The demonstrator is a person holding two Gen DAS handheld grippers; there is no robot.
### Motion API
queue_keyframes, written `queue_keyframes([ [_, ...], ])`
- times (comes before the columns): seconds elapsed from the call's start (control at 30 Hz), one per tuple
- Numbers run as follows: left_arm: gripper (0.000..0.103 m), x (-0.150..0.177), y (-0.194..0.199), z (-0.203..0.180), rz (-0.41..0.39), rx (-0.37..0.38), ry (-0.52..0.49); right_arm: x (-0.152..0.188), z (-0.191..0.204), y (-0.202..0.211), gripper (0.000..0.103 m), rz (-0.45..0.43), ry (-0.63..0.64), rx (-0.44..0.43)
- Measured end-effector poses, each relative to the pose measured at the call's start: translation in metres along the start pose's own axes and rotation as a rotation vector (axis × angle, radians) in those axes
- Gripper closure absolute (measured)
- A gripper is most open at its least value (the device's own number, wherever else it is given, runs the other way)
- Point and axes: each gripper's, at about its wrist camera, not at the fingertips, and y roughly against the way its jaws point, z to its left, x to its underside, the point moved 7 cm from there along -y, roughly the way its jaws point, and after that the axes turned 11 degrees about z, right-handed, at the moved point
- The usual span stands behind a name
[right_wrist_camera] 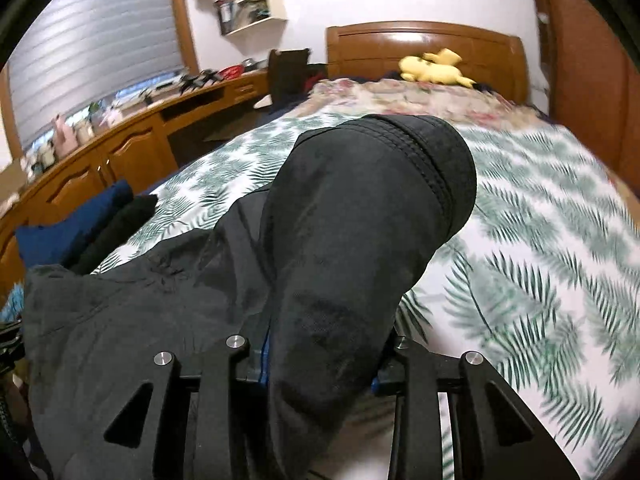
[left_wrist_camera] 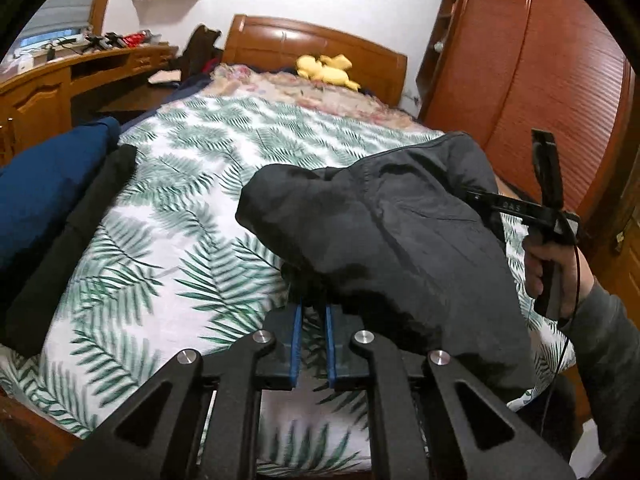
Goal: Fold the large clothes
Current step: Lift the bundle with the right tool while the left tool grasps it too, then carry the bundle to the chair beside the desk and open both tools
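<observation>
A large black jacket (left_wrist_camera: 400, 232) hangs between both grippers above the leaf-print bed (left_wrist_camera: 180, 208). My left gripper (left_wrist_camera: 313, 280) is shut on a fold of the jacket; its blue pads (left_wrist_camera: 297, 344) stand close together and the tips are hidden in the cloth. In the right wrist view the jacket (right_wrist_camera: 352, 240) drapes over my right gripper (right_wrist_camera: 320, 344), whose jaws grip the cloth between them; its fingertips are hidden. The right gripper and the hand holding it also show in the left wrist view (left_wrist_camera: 548, 216) at the jacket's right end.
Folded blue (left_wrist_camera: 44, 192) and black clothes (left_wrist_camera: 68, 248) lie at the bed's left edge. A yellow plush toy (left_wrist_camera: 326, 68) lies by the wooden headboard (left_wrist_camera: 312, 40). A wooden desk (right_wrist_camera: 120, 136) stands on the left, a wardrobe (left_wrist_camera: 540, 72) on the right.
</observation>
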Motion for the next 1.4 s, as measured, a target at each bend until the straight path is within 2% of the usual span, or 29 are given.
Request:
queue_keyframes([
  [0.23,0.093,-0.02,0.05,0.054,-0.096,-0.041,0.024,-0.054,0.071,-0.01,0.069,0.005,0.104,-0.027],
  [0.5,0.093,-0.047,0.108,0.128,-0.185,-0.153,0.028,-0.124,0.17,-0.023,0.069,-0.031,0.215,-0.089],
  [0.7,0.093,-0.062,0.148,0.199,-0.241,-0.216,0.106,-0.178,0.251,-0.023,0.069,-0.062,0.293,-0.148],
  [0.83,0.093,-0.069,0.175,0.244,-0.282,-0.283,0.151,-0.213,0.302,-0.029,0.069,-0.088,0.332,-0.18],
  [1.0,0.093,-0.069,0.195,0.294,-0.298,-0.385,0.21,-0.243,0.351,-0.069,0.068,-0.061,0.351,-0.236],
  [1.07,0.093,-0.063,0.193,0.315,-0.29,-0.437,0.234,-0.244,0.364,-0.096,0.066,-0.013,0.366,-0.25],
  [1.17,0.093,-0.046,0.175,0.342,-0.212,-0.491,0.277,-0.231,0.372,-0.149,0.06,0.142,0.392,-0.258],
  [1.2,0.092,-0.039,0.173,0.346,-0.199,-0.497,0.29,-0.228,0.372,-0.162,0.055,0.183,0.398,-0.246],
  [1.23,0.092,-0.034,0.171,0.352,-0.189,-0.513,0.297,-0.221,0.369,-0.172,0.055,0.212,0.409,-0.215],
  [1.33,0.091,-0.025,0.169,0.359,-0.186,-0.546,0.307,-0.215,0.355,-0.177,0.049,0.169,0.439,-0.134],
  [1.4,0.086,-0.023,0.17,0.358,-0.184,-0.54,0.309,-0.203,0.354,-0.164,0.049,0.148,0.454,-0.188],
])
